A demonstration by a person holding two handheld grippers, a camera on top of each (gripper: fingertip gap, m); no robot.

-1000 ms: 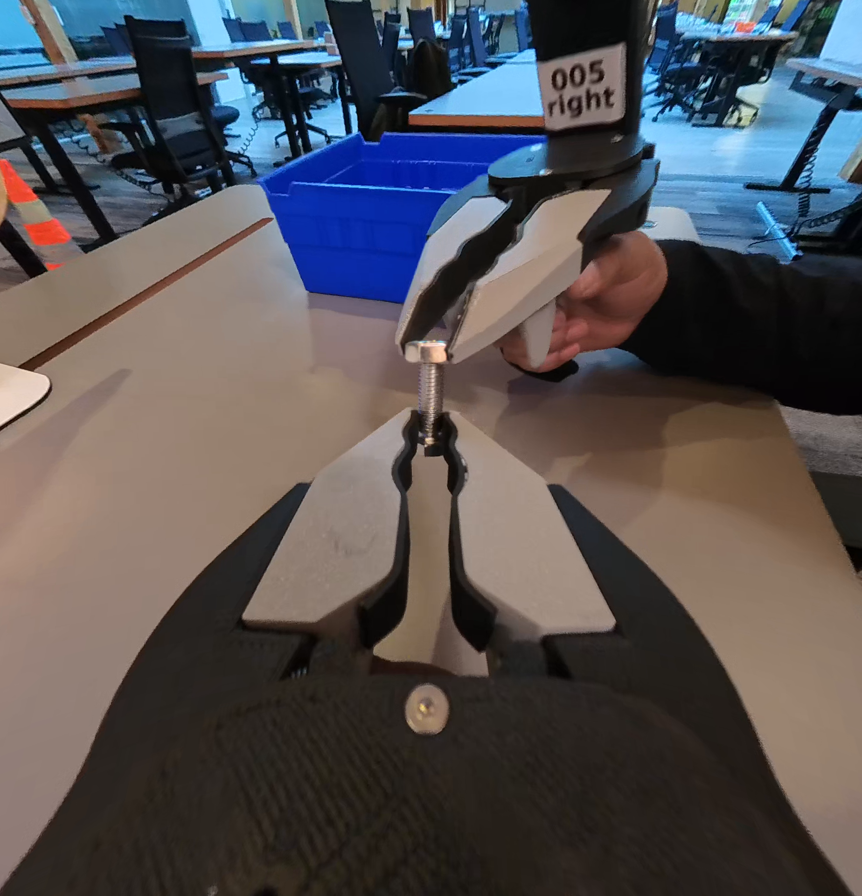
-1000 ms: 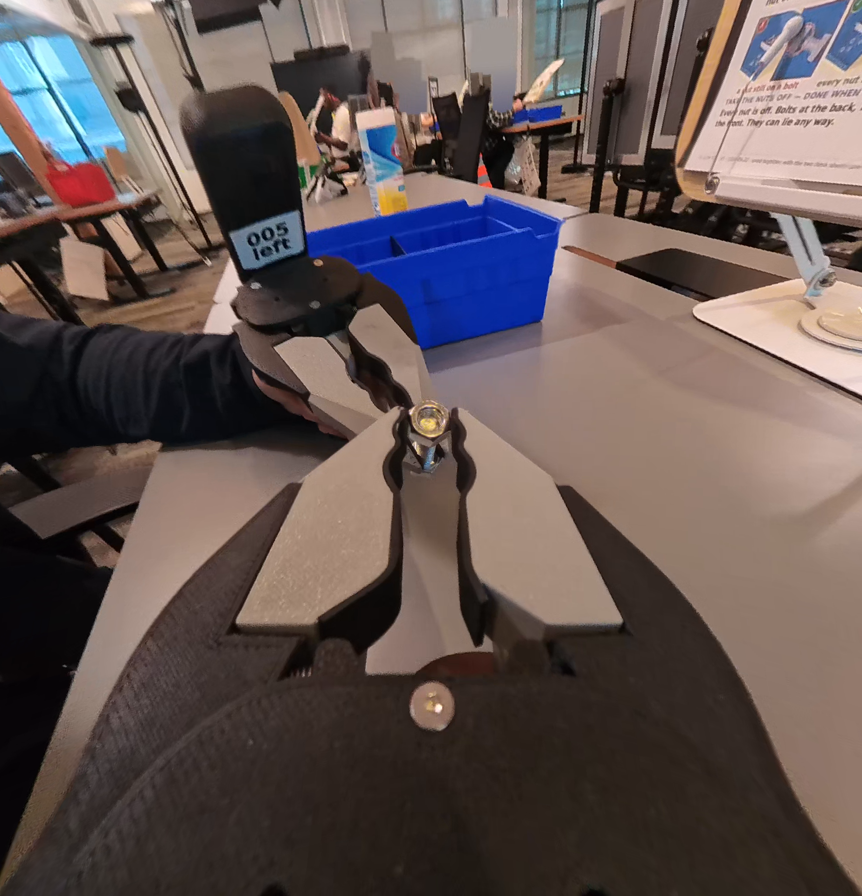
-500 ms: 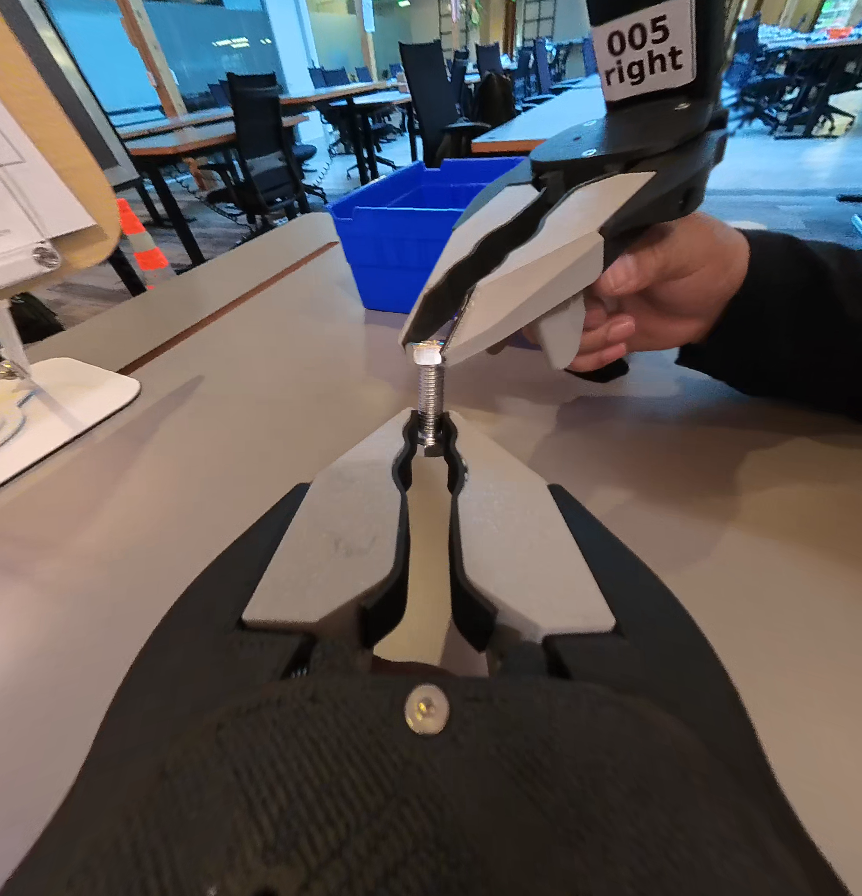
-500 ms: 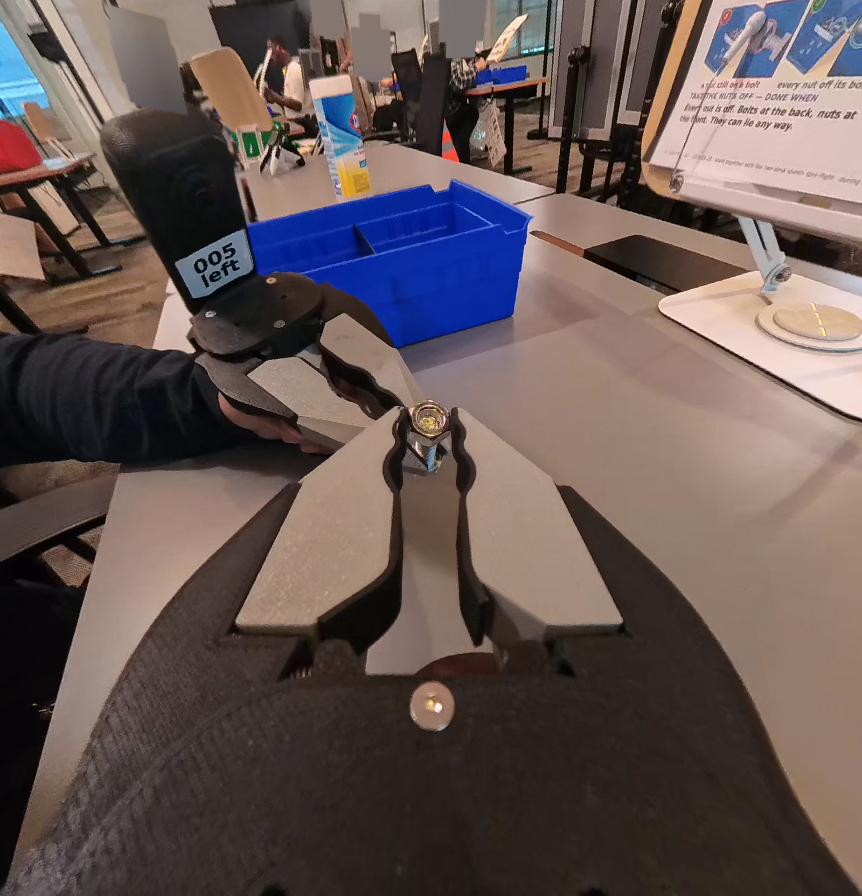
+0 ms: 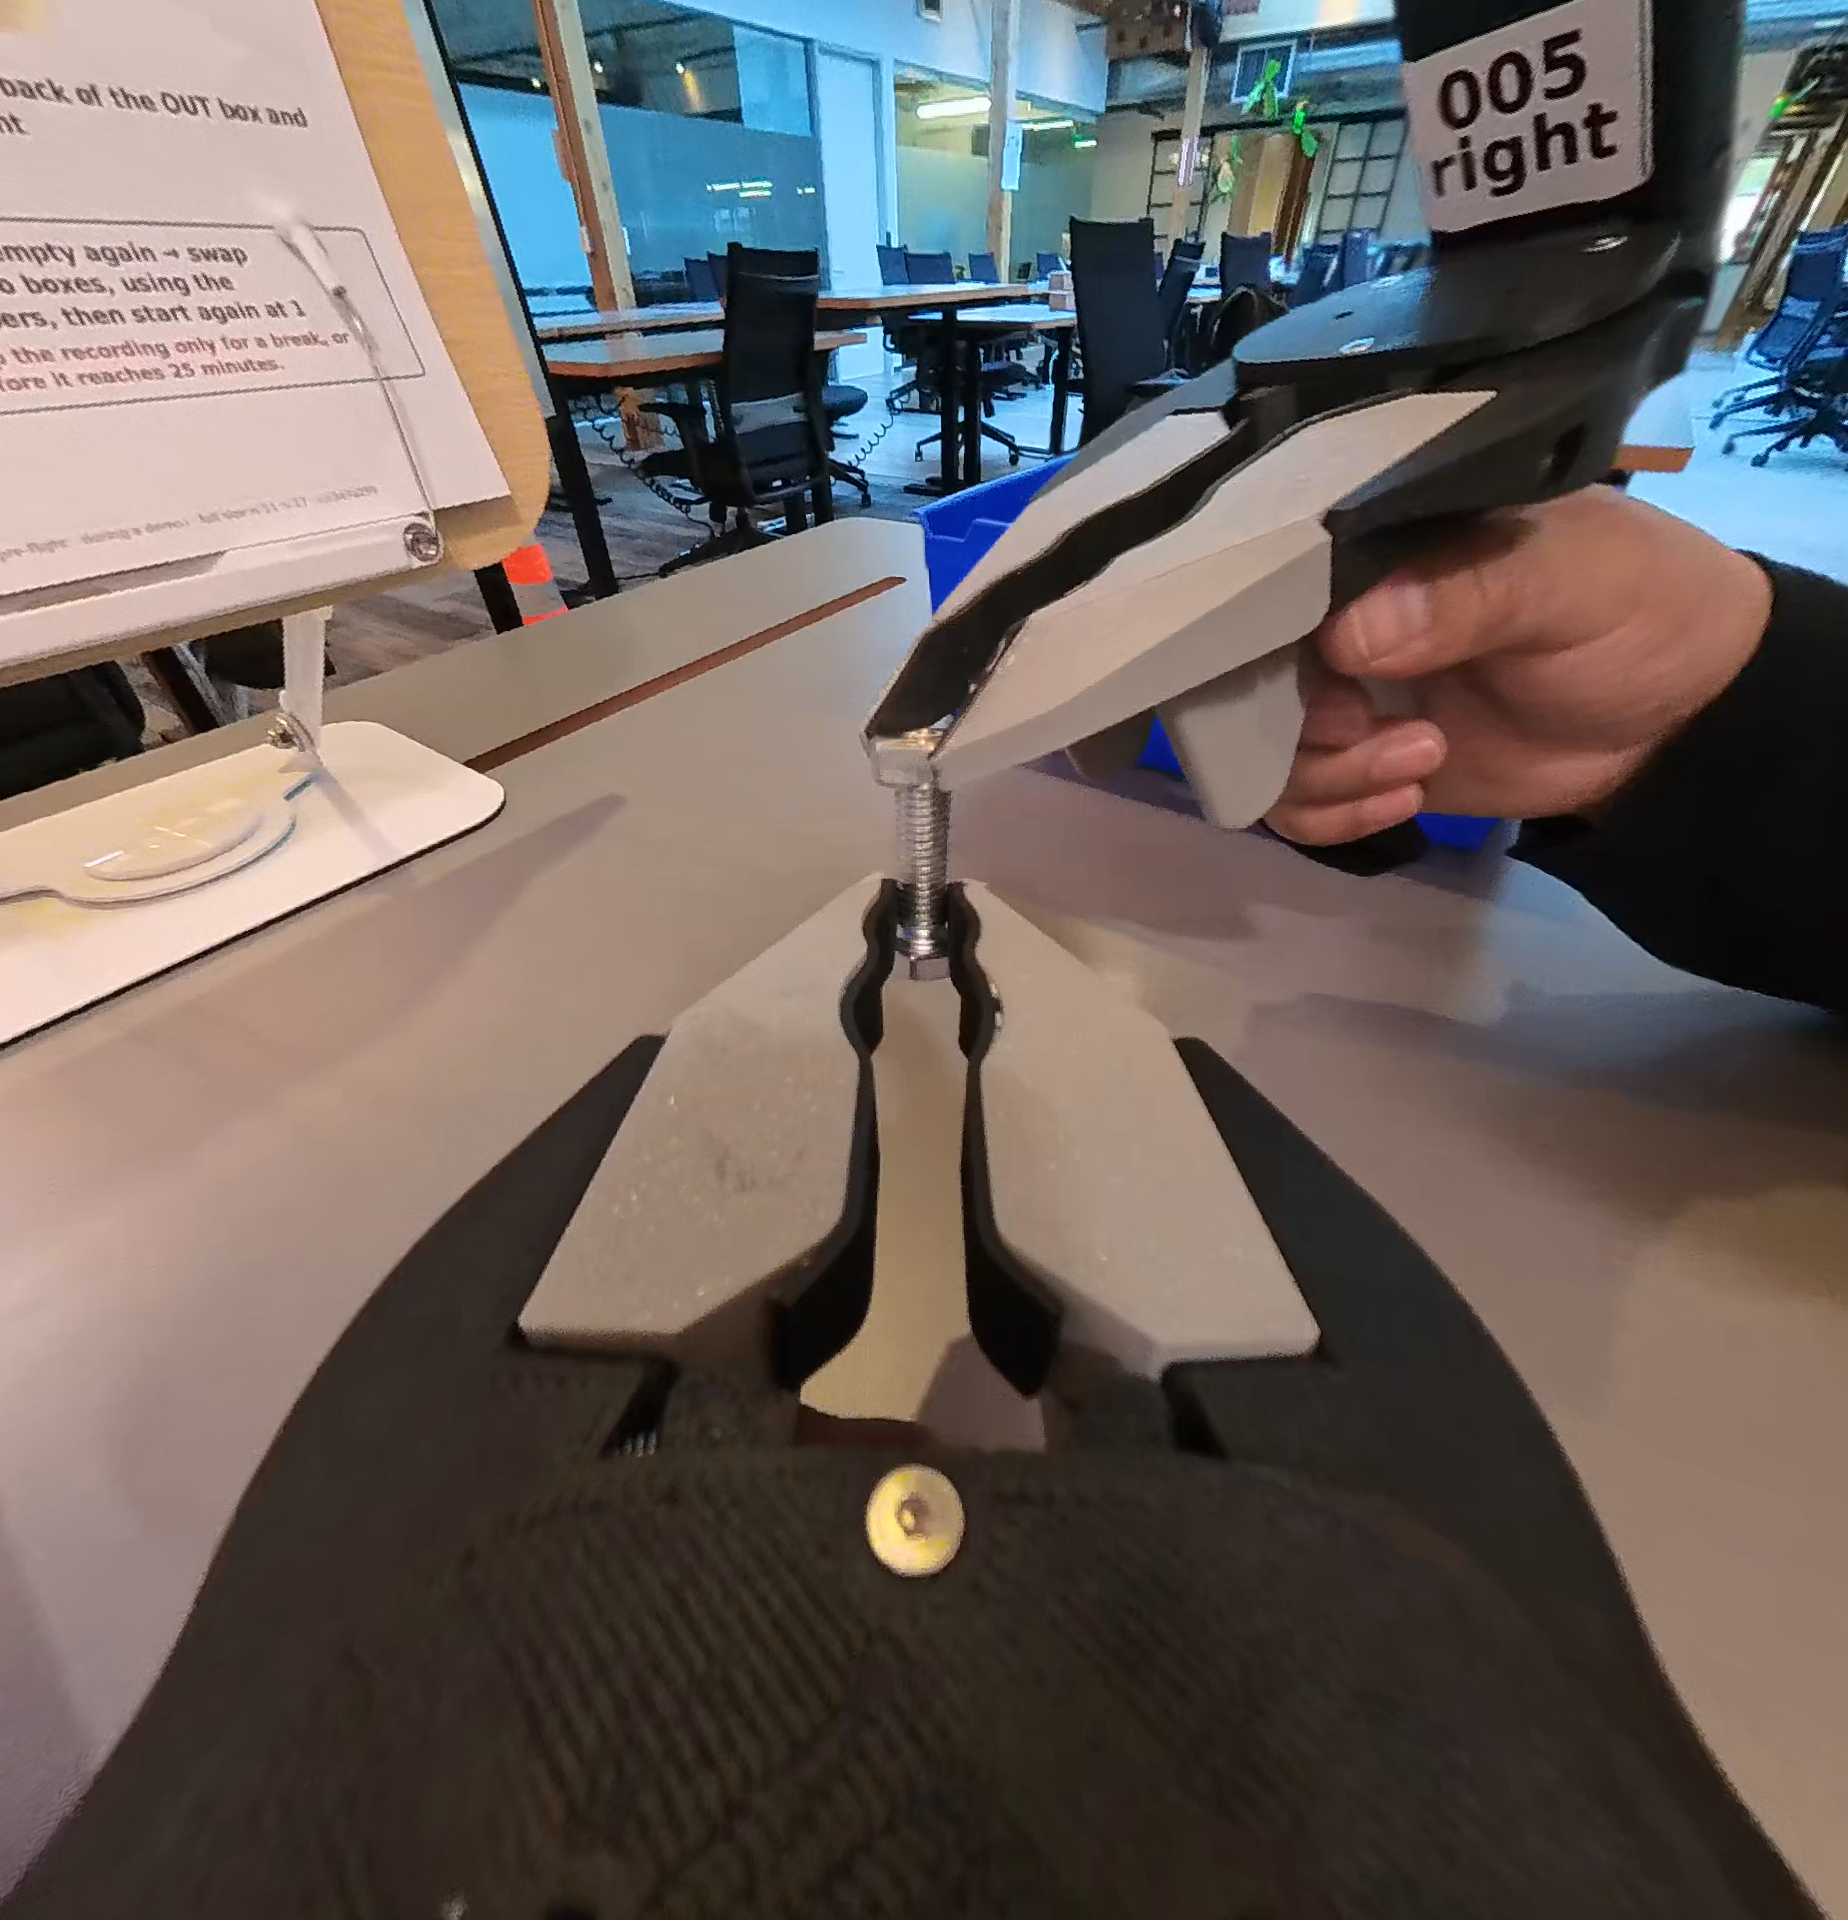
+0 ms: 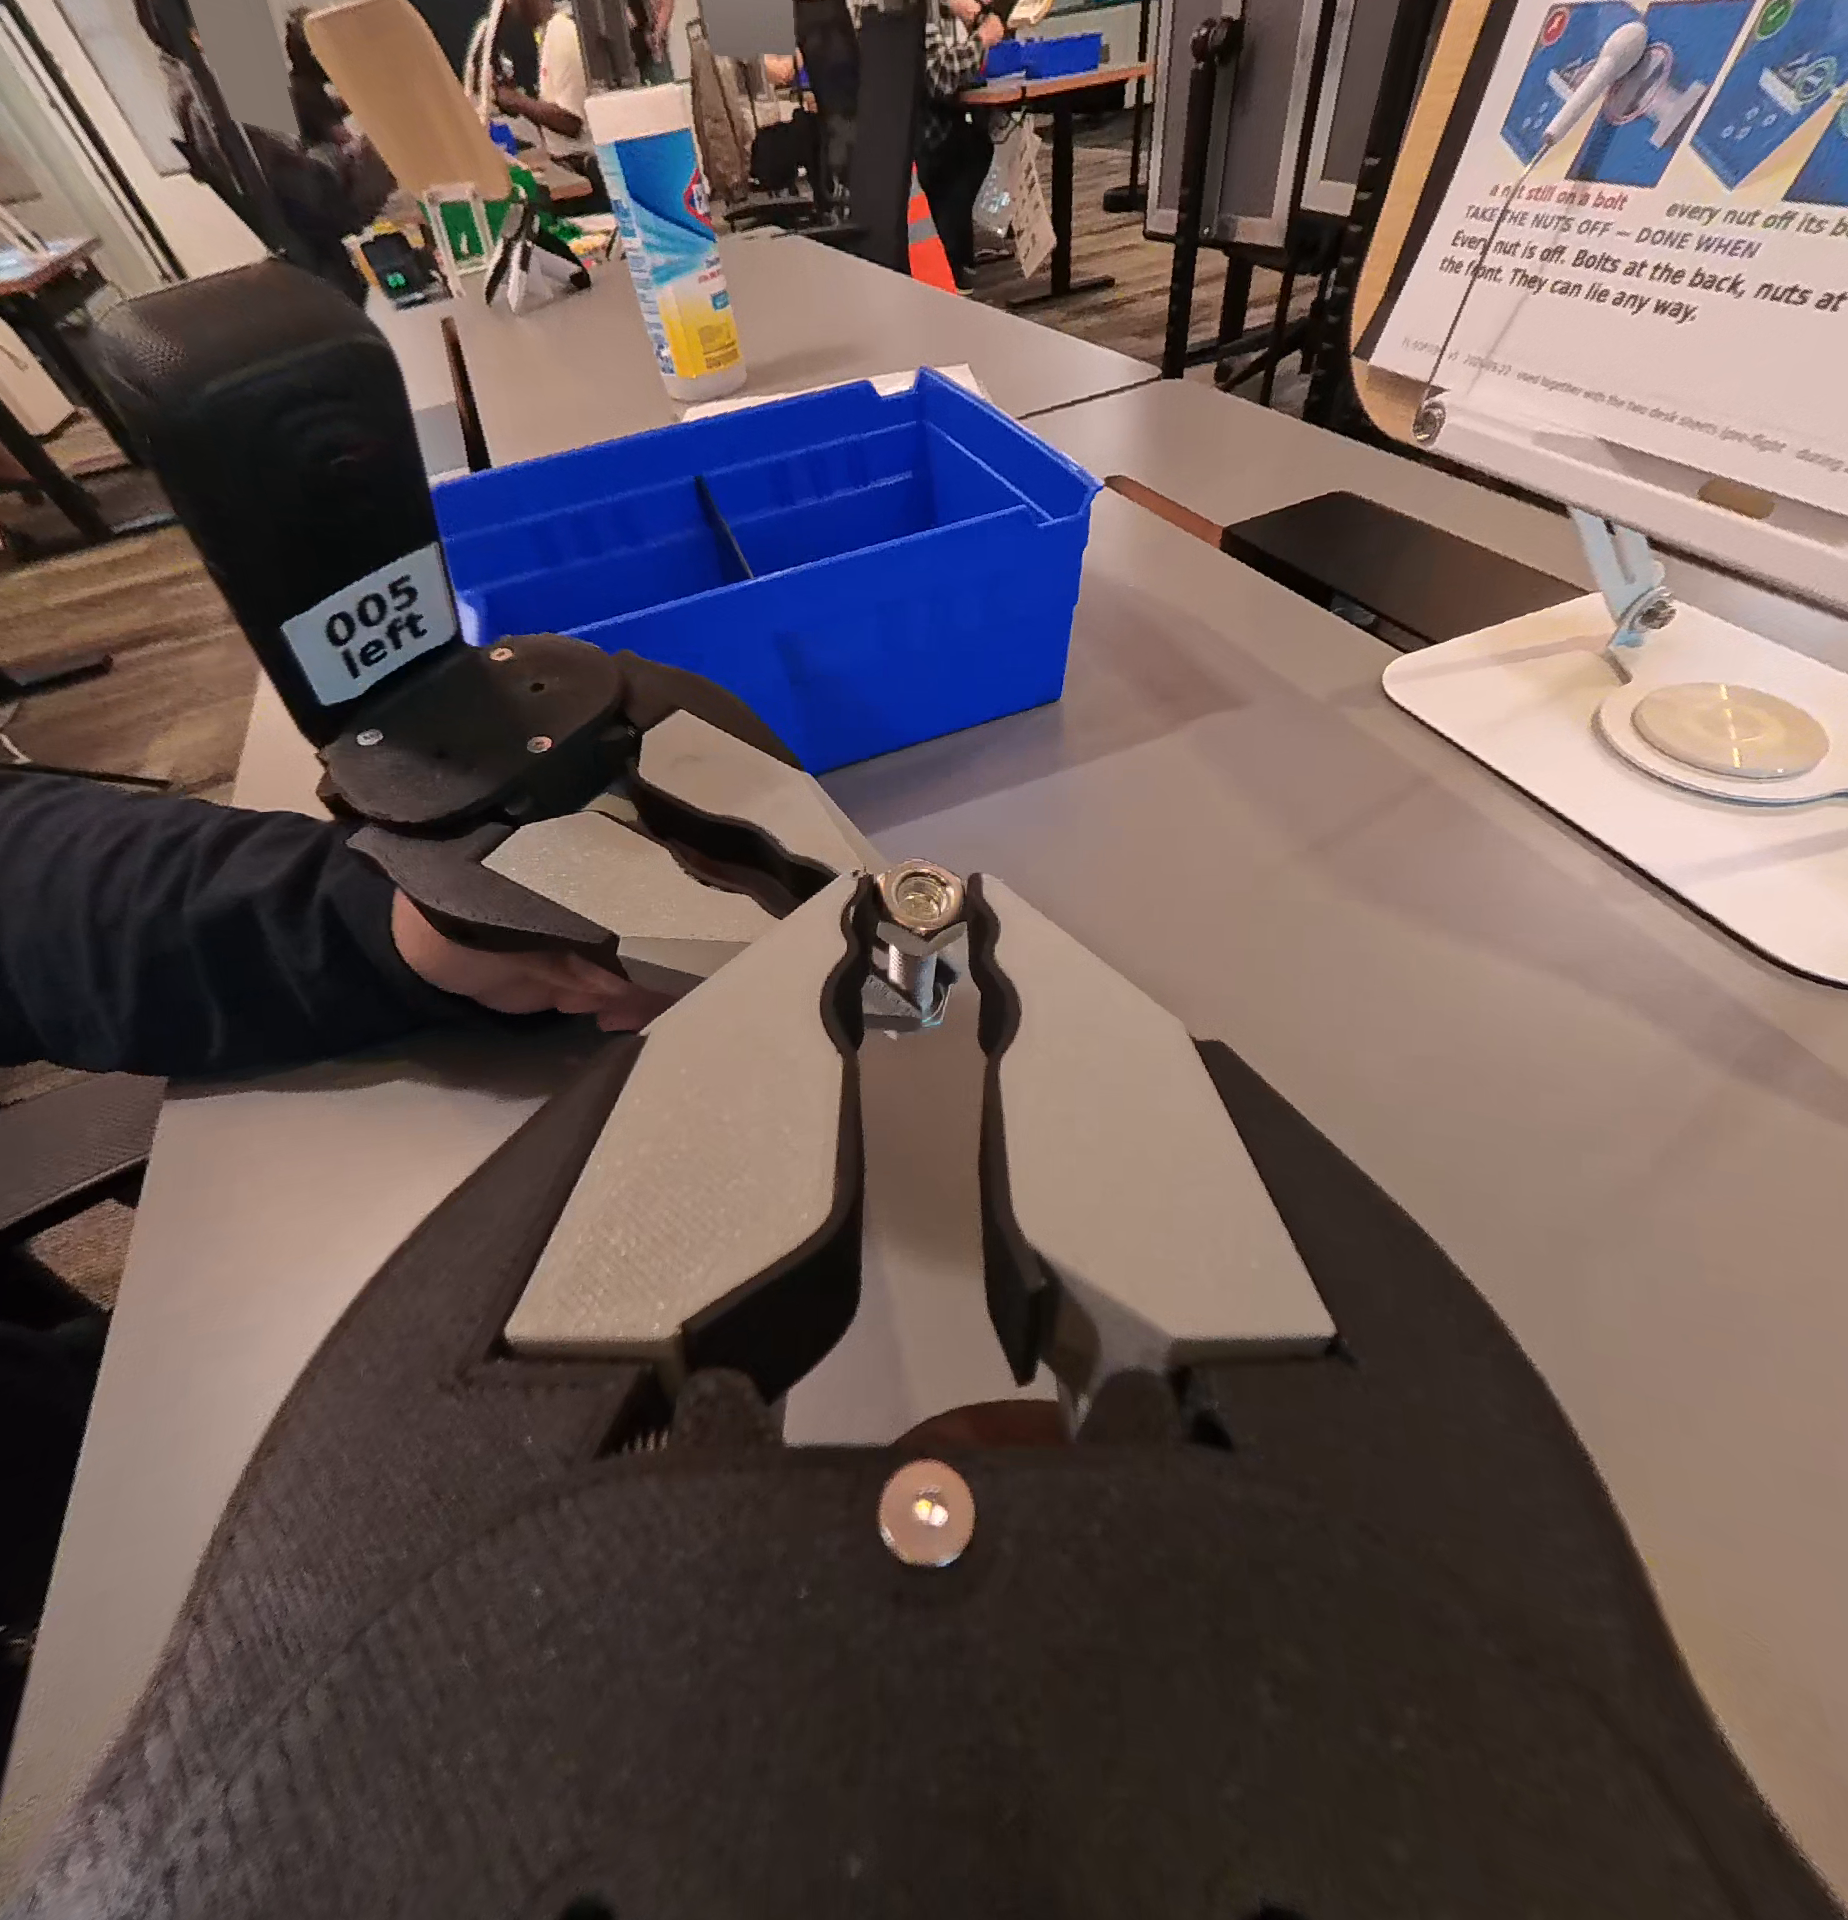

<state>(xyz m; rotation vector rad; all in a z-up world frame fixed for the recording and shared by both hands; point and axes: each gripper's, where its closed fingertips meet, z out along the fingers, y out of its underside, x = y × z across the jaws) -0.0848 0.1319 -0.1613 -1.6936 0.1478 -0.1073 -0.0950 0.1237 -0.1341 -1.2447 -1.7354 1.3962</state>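
While amid office desks [image 5: 691,348], grey table [image 5: 380,1039]

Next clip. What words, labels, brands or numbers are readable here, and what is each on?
I do not quote writing; bearers only.
White label on right tongs: legible.
Pale label on left tongs: legible.
Text sheet on wooden stand: large print legible, footer too small.
Picture sheet: headings legible, footer too small.
Wipes canister: print blurred.
Bolt in both tongs: no marking seen.
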